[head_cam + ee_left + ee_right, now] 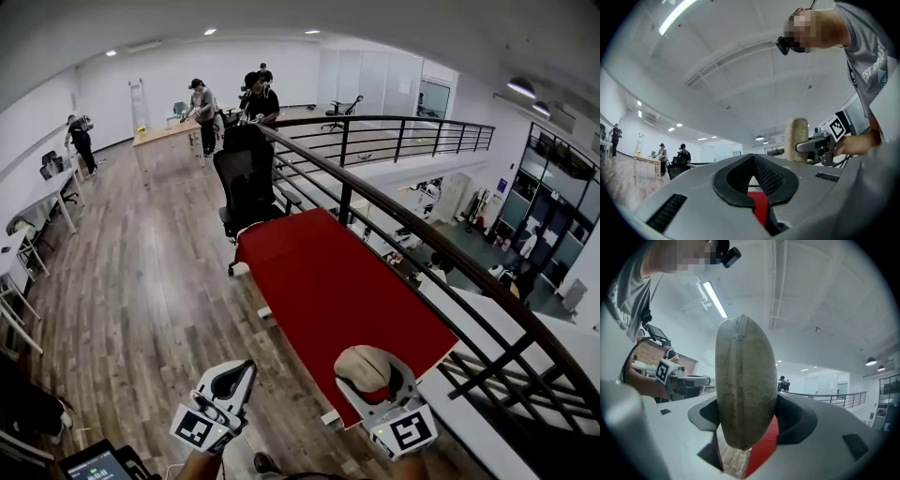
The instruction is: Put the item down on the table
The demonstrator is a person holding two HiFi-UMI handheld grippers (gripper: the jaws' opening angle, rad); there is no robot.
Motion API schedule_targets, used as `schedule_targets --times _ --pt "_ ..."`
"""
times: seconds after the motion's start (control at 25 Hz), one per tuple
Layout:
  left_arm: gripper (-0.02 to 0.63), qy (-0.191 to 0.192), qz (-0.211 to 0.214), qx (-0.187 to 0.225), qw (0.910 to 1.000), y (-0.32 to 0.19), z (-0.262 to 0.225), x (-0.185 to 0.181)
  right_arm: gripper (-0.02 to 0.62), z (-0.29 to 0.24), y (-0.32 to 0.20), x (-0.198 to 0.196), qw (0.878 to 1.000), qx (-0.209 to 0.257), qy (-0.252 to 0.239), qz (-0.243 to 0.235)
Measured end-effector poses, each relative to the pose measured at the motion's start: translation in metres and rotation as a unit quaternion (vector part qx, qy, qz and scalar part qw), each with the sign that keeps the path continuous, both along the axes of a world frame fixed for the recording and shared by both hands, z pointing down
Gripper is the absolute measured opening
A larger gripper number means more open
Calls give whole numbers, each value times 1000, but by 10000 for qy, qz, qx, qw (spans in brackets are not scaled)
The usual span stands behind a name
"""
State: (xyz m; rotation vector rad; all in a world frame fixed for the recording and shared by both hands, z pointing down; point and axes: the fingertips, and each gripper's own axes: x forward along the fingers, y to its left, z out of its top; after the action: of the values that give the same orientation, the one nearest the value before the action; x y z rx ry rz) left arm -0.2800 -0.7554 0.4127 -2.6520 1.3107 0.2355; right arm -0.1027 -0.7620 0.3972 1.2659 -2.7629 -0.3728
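Observation:
A beige, rounded, bun-shaped item (361, 364) is clamped between the jaws of my right gripper (375, 380), above the near right corner of the red table (328, 291). In the right gripper view the item (745, 380) stands on edge and fills the right gripper (747, 404). My left gripper (246, 370) hangs left of the table over the wooden floor, jaws together and holding nothing. Seen from the left gripper (752, 157), the item (797, 139) sits to the right in the right gripper (820, 143).
A black office chair (246, 183) stands at the table's far end. A dark railing (394, 211) runs along the table's right side above a lower floor. White desks (37, 202) line the left wall. People (202, 108) stand at a far wooden desk.

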Motion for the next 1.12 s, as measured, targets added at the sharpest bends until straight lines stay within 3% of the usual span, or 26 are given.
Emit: schedule_targets --times 0.2,0.52,0.8,1.12 --pt "0 -76 163 4 9998 -63 -1 -55 282 4 -60 -54 9998 -1 -73 162" --pt "0 -3 188 36 9998 -143 -12 -111 282 -2 -135 -107 9997 -87 -1 221" --pt "0 -10 168 -32 9999 -231 -3 -127 282 9 -224 -120 9995 -197 55 240" --pt "0 -143 85 -64 9998 -388 -1 -132 282 18 -383 -128 9996 -209 -127 152"
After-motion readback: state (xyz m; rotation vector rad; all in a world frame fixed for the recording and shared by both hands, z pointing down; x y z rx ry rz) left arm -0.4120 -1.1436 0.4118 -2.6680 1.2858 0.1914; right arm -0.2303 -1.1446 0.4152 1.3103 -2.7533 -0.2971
